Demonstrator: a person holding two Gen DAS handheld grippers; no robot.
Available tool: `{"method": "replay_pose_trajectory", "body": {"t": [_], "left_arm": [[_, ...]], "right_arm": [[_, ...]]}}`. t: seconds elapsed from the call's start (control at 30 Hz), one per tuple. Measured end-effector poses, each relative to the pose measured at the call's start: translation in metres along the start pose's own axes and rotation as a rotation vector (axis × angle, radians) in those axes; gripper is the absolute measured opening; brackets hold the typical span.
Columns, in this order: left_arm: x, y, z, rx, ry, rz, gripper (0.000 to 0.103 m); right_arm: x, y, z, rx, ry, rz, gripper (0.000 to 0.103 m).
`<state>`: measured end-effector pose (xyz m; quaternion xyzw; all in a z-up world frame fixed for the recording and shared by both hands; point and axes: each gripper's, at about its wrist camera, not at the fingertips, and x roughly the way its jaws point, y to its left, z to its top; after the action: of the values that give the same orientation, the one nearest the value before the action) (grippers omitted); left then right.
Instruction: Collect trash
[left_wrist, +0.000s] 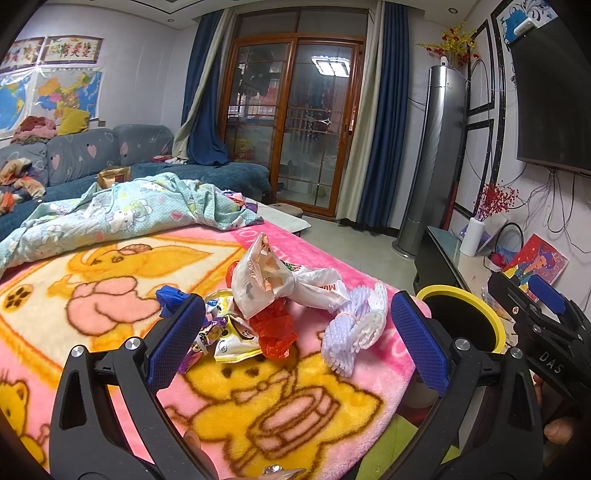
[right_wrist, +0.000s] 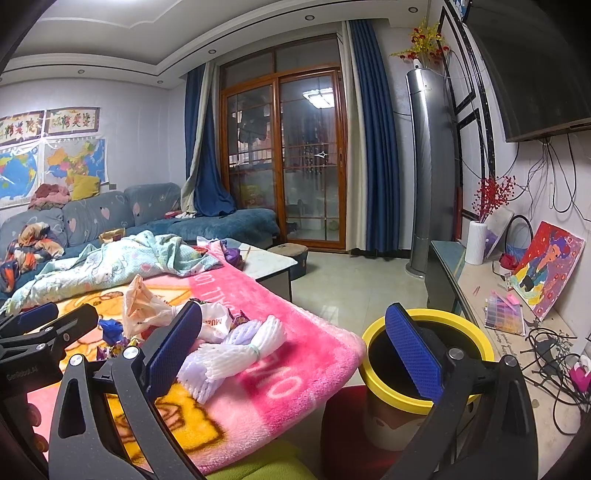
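A heap of trash lies on the pink cartoon blanket (left_wrist: 110, 295): a white plastic bag (left_wrist: 273, 280), a red plastic scrap (left_wrist: 275, 332), snack wrappers (left_wrist: 229, 336), a blue scrap (left_wrist: 171, 299) and a white foam fruit net (left_wrist: 354, 332). My left gripper (left_wrist: 295, 339) is open, its blue pads either side of the heap, nothing held. My right gripper (right_wrist: 295, 347) is open too, hovering near the blanket's corner with the foam net (right_wrist: 229, 354) by its left pad. A yellow-rimmed bin (right_wrist: 436, 325) stands just right of the blanket.
A light blue quilt (left_wrist: 129, 210) is bunched at the blanket's far end. A blue sofa (right_wrist: 110, 214) with clothes sits behind. A TV stand (right_wrist: 517, 332) with cables, a painting and a white vase runs along the right. Tiled floor (right_wrist: 351, 280) lies between.
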<state>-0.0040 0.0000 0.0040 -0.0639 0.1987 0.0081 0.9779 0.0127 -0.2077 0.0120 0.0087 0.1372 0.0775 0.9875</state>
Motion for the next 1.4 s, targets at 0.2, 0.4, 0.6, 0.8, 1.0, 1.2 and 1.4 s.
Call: {"method": "replay_pose_trajectory", "body": {"t": [0.2, 0.4, 0.6, 0.8, 1.0, 1.2, 1.4], "left_arm": [[0.000, 0.000, 0.000, -0.001, -0.001, 0.000, 0.092], [0.000, 0.001, 0.000, -0.001, 0.000, -0.001, 0.092], [0.000, 0.000, -0.001, -0.002, -0.001, -0.001, 0.092], [0.002, 0.001, -0.001, -0.001, -0.001, -0.002, 0.092], [0.002, 0.009, -0.007, -0.028, 0.002, 0.000, 0.092], [0.006, 0.024, -0.005, -0.065, 0.007, 0.013, 0.092], [0.008, 0.040, -0.001, -0.099, 0.003, 0.032, 0.092]], "right_arm": [[0.000, 0.000, 0.000, 0.000, 0.002, 0.000, 0.097], [-0.001, -0.001, -0.001, 0.000, 0.003, 0.001, 0.097], [0.001, -0.001, -0.003, 0.001, 0.007, 0.001, 0.097], [0.002, -0.001, -0.006, 0.001, 0.011, 0.000, 0.097], [0.003, 0.001, -0.009, -0.004, 0.022, 0.016, 0.097], [0.009, 0.011, -0.006, -0.041, 0.064, 0.058, 0.097], [0.019, 0.026, 0.000, -0.087, 0.089, 0.114, 0.097]]}}
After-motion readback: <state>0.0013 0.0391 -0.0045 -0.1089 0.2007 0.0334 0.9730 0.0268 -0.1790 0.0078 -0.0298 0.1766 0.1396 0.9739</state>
